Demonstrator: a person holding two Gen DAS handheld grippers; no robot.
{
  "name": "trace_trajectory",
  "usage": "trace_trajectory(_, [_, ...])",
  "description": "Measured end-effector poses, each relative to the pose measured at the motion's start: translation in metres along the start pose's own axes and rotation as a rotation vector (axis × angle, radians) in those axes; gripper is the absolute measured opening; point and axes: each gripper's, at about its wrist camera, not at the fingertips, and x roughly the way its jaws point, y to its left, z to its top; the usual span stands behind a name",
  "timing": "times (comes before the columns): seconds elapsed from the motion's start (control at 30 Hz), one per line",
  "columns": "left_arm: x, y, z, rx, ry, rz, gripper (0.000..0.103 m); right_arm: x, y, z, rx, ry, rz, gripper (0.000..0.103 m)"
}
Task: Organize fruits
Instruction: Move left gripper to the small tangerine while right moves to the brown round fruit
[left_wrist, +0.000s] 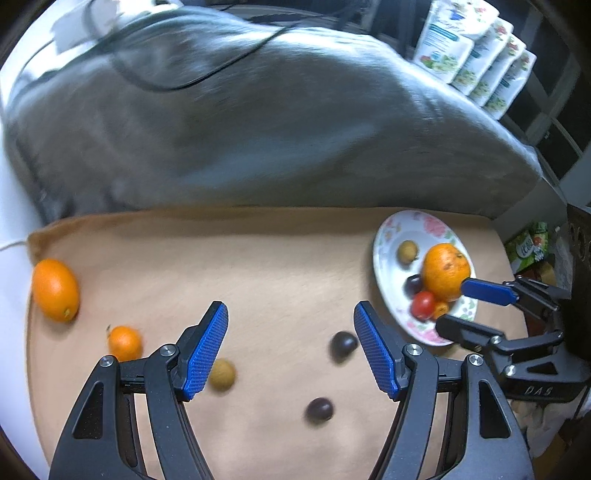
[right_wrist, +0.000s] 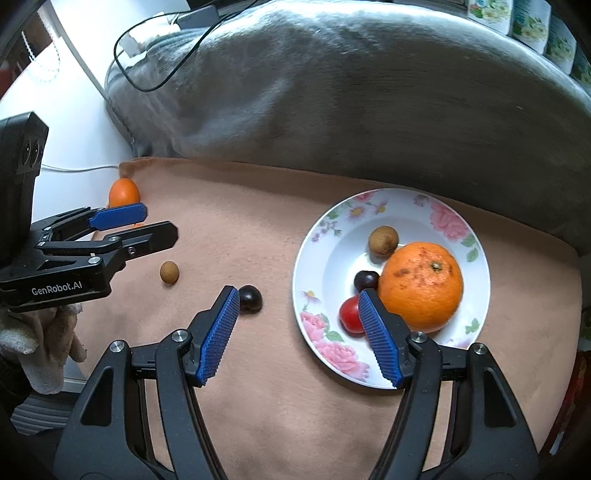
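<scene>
My left gripper (left_wrist: 291, 310) is open above the tan cloth, with nothing between its blue pads. Around it lie a large orange (left_wrist: 55, 290), a small orange (left_wrist: 125, 342), a tan longan (left_wrist: 221, 373) and two dark round fruits (left_wrist: 343, 345) (left_wrist: 319, 410). The flowered plate (right_wrist: 406, 195) holds a big orange (right_wrist: 421, 284), a longan (right_wrist: 383, 240), a dark fruit (right_wrist: 365, 280) and a red tomato (right_wrist: 351, 314). My right gripper (right_wrist: 298, 293) hangs open at the plate's left rim, empty, with a dark fruit (right_wrist: 251, 299) beside its left pad.
A bulky grey cushion (left_wrist: 277, 122) with a black cable (right_wrist: 166, 74) across it borders the cloth at the back. Packs with printed flowers (left_wrist: 476, 55) stand at the far right. A gloved hand (right_wrist: 48, 332) holds the left gripper (right_wrist: 160, 223).
</scene>
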Motion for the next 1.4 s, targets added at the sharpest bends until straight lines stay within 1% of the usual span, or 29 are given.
trace_trajectory(0.3, [-0.006, 0.059, -0.026, -0.09, 0.015, 0.051, 0.071, 0.013, 0.018, 0.002, -0.034, 0.03, 0.05, 0.07])
trace_trajectory(0.5, [-0.01, 0.09, -0.048, -0.144, 0.03, 0.078, 0.071, 0.024, 0.034, 0.001, -0.074, 0.059, 0.087, 0.07])
trace_trajectory(0.67, [-0.01, 0.11, -0.06, -0.18, 0.042, 0.095, 0.071, 0.032, 0.054, 0.003, -0.122, 0.073, 0.115, 0.07])
trace_trajectory(0.8, [-0.009, 0.119, -0.063, -0.194, 0.038, 0.101, 0.07, 0.039, 0.074, 0.007, -0.167, 0.084, 0.142, 0.07])
trace_trajectory(0.9, [-0.007, 0.129, -0.063, -0.213, 0.036, 0.096, 0.07, 0.049, 0.09, 0.01, -0.197, 0.097, 0.16, 0.069])
trace_trajectory(0.93, [-0.007, 0.133, -0.064, -0.221, 0.036, 0.093, 0.07, 0.053, 0.095, 0.011, -0.205, 0.102, 0.165, 0.065])
trace_trajectory(1.0, [-0.007, 0.143, -0.064, -0.237, 0.037, 0.084, 0.068, 0.061, 0.104, 0.012, -0.222, 0.115, 0.177, 0.063])
trace_trajectory(1.13, [-0.001, 0.153, -0.062, -0.258, 0.035, 0.063, 0.068, 0.075, 0.121, 0.012, -0.25, 0.139, 0.188, 0.062])
trace_trajectory(1.23, [0.002, 0.158, -0.06, -0.258, 0.039, 0.048, 0.066, 0.086, 0.133, 0.012, -0.262, 0.161, 0.188, 0.058])
trace_trajectory(1.3, [0.007, 0.162, -0.058, -0.253, 0.045, 0.039, 0.066, 0.091, 0.137, 0.013, -0.265, 0.17, 0.188, 0.057])
trace_trajectory(1.4, [0.012, 0.165, -0.058, -0.256, 0.053, 0.023, 0.062, 0.099, 0.141, 0.013, -0.264, 0.181, 0.188, 0.056])
